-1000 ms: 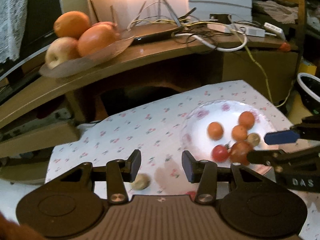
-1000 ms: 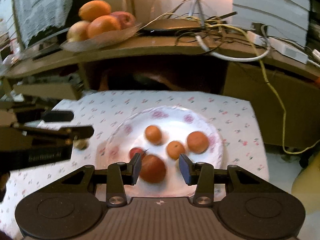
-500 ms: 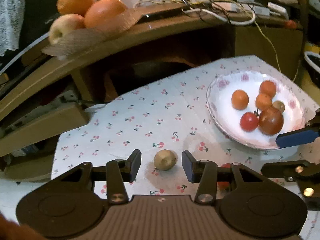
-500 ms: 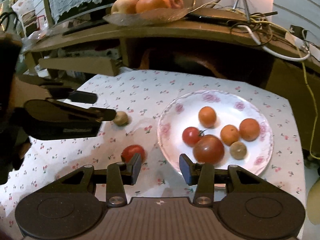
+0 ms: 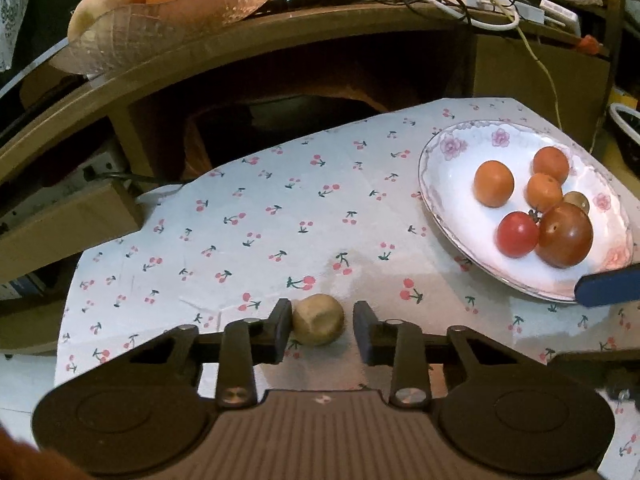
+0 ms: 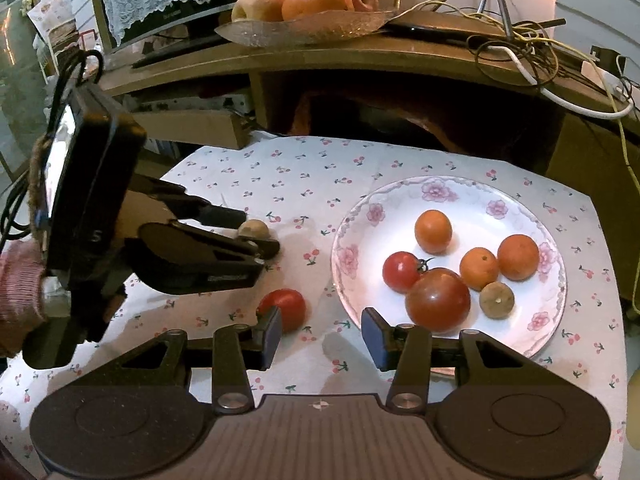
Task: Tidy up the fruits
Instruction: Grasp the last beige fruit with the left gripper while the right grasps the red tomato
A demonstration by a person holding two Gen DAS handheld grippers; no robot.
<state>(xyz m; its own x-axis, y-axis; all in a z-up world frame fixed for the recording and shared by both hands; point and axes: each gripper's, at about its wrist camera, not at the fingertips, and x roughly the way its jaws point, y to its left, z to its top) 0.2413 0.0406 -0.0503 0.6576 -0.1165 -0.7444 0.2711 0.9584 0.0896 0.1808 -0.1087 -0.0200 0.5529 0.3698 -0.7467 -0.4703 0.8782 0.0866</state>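
A small tan round fruit lies on the cherry-print cloth between the fingers of my left gripper. Its jaws are closing: the left pad touches the fruit and a thin gap shows at the right pad. The right wrist view shows that gripper low over the cloth. My right gripper hovers left of the floral plate; its jaws are opening with nothing between them. A red tomato lies on the cloth just past its left fingertip. Several tomatoes and small oranges fill the plate.
Behind the cloth runs a wooden shelf with a glass dish of big oranges and apples and tangled cables. A person's knitted sleeve shows at the left. The plate sits at the cloth's right side.
My left gripper sank toward the cloth, the tan fruit came between its fingers and the jaws narrowed. My right gripper drew back left from the plate, leaving the dark tomato there.
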